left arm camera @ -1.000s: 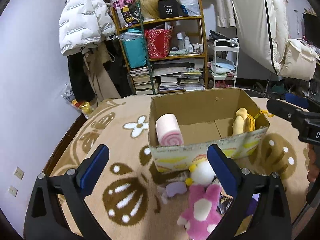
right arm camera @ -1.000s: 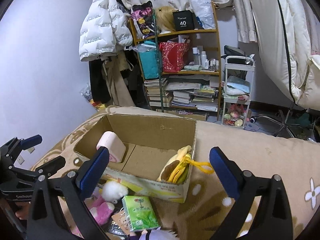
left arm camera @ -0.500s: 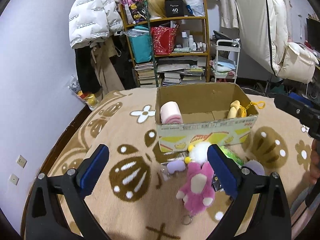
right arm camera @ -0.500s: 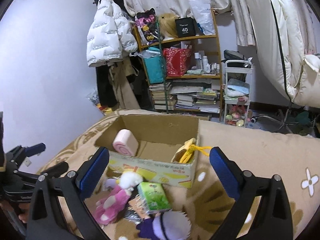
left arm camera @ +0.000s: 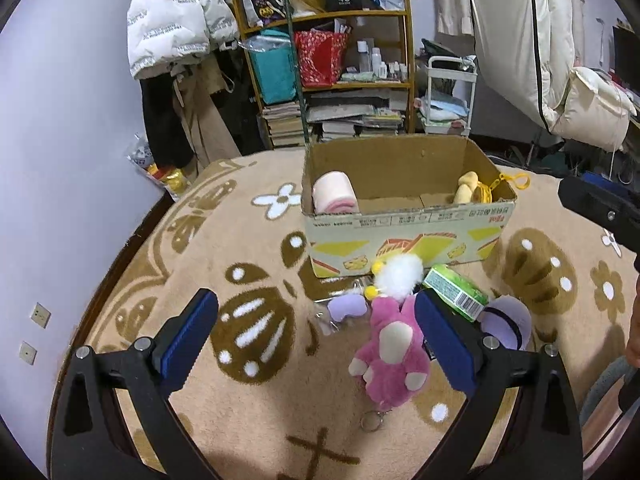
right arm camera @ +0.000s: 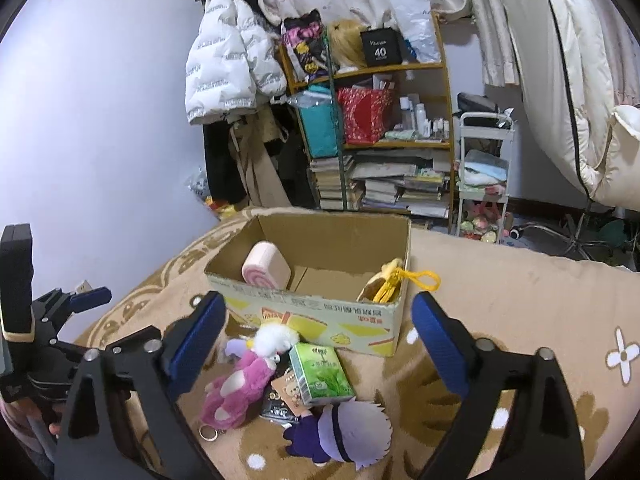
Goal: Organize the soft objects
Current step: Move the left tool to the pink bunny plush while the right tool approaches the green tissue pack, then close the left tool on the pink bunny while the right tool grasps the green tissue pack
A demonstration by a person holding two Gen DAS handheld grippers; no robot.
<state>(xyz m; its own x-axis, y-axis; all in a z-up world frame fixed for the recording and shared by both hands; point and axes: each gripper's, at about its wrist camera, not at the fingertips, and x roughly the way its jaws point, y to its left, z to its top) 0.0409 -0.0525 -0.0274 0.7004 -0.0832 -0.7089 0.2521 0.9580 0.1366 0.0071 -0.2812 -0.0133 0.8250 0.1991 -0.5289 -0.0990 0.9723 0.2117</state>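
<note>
Pink plush: lies on the rug at lower centre of the left wrist view, in front of the box; looks light and squashy, so the belly is the place to pinch, not the thin limbs or the keyring at its foot.
White pompom: fluffy, touching the plush's head and the box front; likely compresses to almost nothing, so a deep grip is needed.
Purple doll: bottom centre of the right wrist view, round soft head; take it across the head.
Green pack: boxy, somewhat stiffer, glossy wrap may slip; leans on a small card, between plush and doll.
Small lilac piece: left of the plush, flat and tiny; hard to tell what it is.
Box contents: pink roll at the left end, yellow toy with a loop at the right end.
Left gripper: jaws spread wide, empty, above the rug, right pad just beside the plush.
Right gripper: jaws wide apart, empty, over the pile.
</note>
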